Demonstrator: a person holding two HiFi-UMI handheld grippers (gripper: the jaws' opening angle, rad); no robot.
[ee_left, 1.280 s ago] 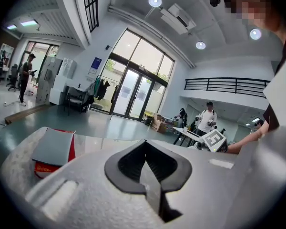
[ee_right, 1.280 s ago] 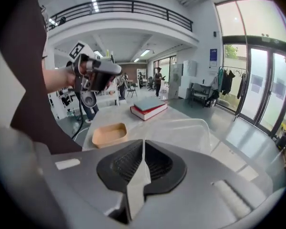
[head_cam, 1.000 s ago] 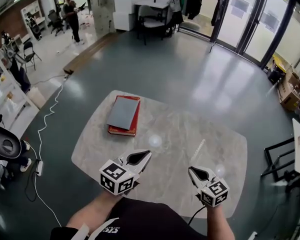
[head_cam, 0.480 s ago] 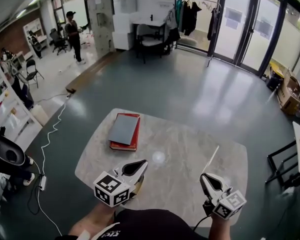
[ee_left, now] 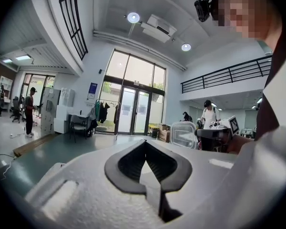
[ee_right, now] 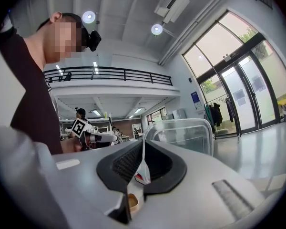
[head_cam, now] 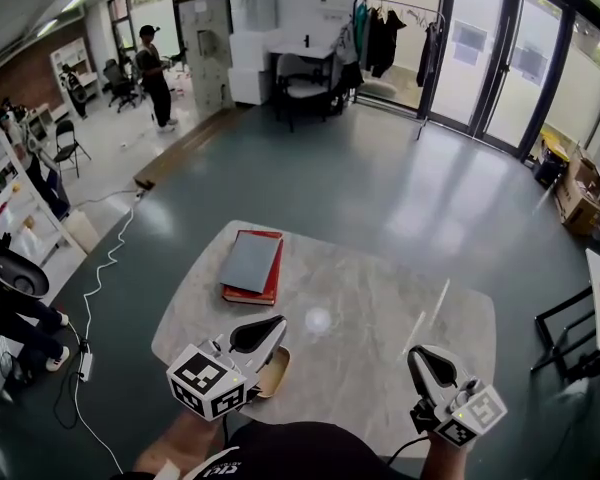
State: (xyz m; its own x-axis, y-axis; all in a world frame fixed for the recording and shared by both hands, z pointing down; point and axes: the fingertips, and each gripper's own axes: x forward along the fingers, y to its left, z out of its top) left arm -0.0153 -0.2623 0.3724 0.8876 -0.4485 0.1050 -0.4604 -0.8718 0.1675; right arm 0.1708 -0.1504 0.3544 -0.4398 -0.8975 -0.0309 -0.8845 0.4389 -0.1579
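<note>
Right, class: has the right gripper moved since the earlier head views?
Yes. Judged against the stacked books on the table, the right gripper has shifted rightward, away from them and nearer the table's right edge.

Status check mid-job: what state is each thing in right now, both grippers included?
Clear plastic container: looks empty, held up off the marble table.
Right gripper: fingers shut on the container's rim.
Left gripper: fingers together, nothing between them.
Small tan bowl: upright on the table, partly under the left gripper.
Grey book: closed, flat on the closed red book.
</note>
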